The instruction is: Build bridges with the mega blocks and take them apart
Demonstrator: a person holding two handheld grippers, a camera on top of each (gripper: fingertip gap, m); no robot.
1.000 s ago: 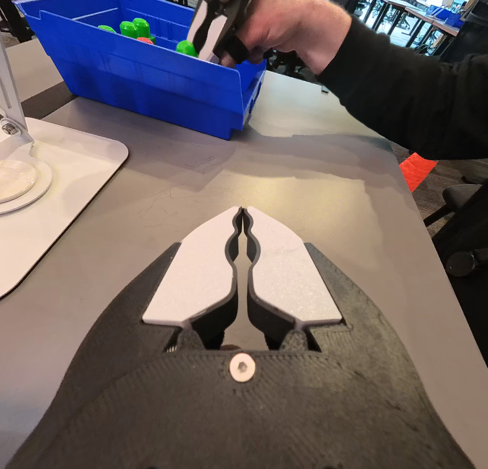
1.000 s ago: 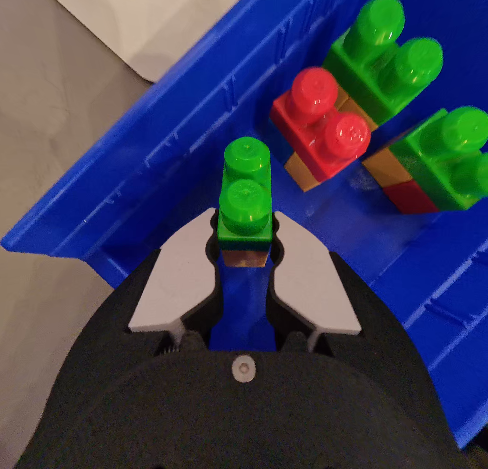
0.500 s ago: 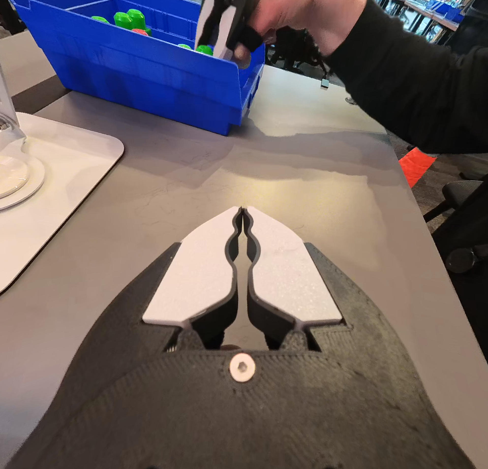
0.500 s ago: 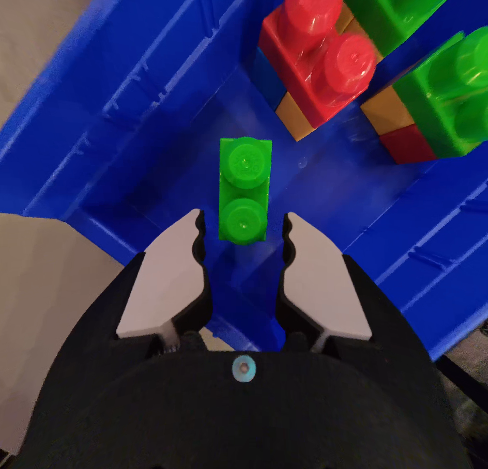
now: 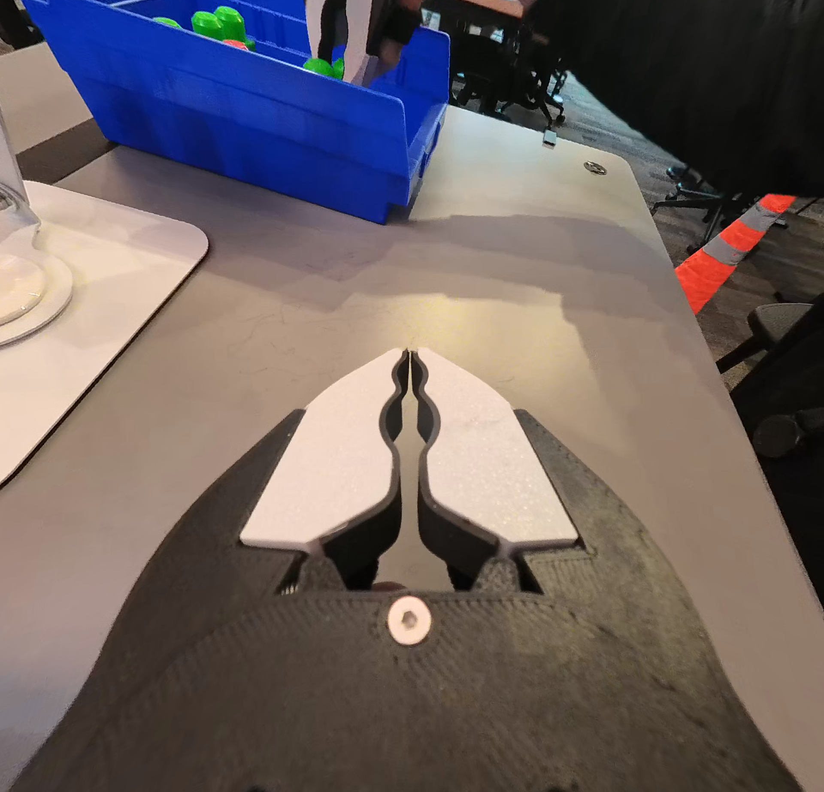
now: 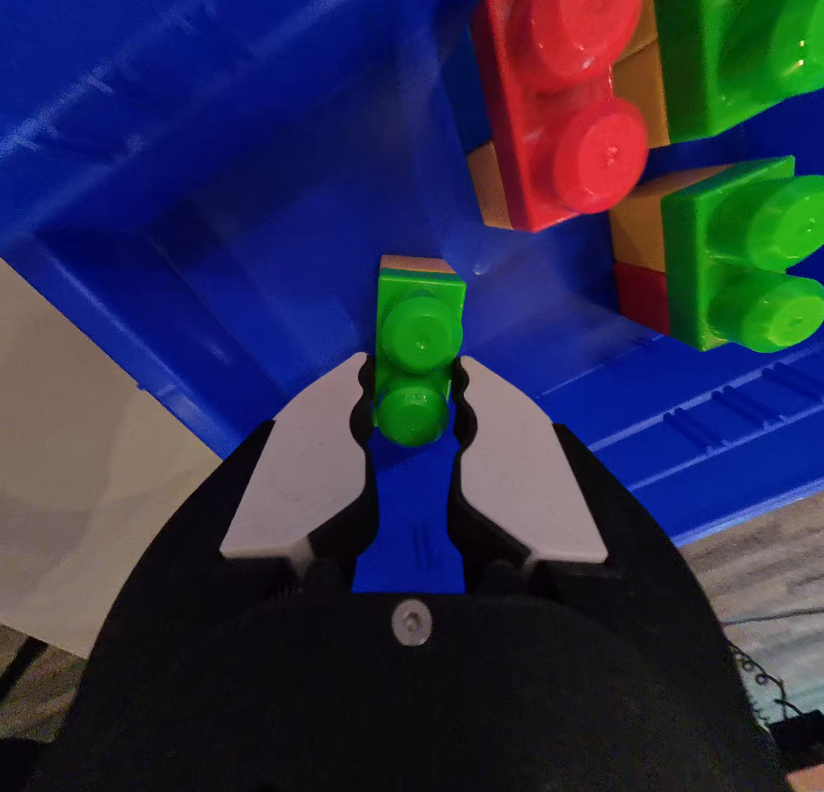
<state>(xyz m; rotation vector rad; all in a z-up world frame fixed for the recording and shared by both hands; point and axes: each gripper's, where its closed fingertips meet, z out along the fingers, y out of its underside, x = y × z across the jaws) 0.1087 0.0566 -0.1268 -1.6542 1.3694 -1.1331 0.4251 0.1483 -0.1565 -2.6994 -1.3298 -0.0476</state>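
My right gripper (image 6: pixel 414 362) reaches into the blue bin (image 6: pixel 223 146). It is shut on a two-stud green block (image 6: pixel 419 325) that has a tan block under it, with both pads pressed on the green block's sides. The left wrist view shows this gripper (image 5: pixel 343 62) at the bin's right end (image 5: pixel 249 115), with the green block (image 5: pixel 321 65) at its tips. My left gripper (image 5: pixel 409 351) is shut and holds nothing, low over the grey table (image 5: pixel 446 258).
In the bin stand a red-topped stack (image 6: pixel 566 102) and two green-topped stacks (image 6: pixel 735 48) (image 6: pixel 735 258) to the right of my right gripper. A white base plate (image 5: pixel 89 280) lies at the table's left. An orange cone (image 5: pixel 731 249) and chairs stand beyond the right edge. The tips of one gripper are about 35 cm away from the tips of the other. To reach the red-topped stack (image 6: pixel 566 102) in a straight line is about 9 cm for my right fingers, about 35 cm for my left.
My right gripper held the green block, opened and let it stand in the bin, then came down and shut on it once more. The left gripper stayed shut and barely moved.
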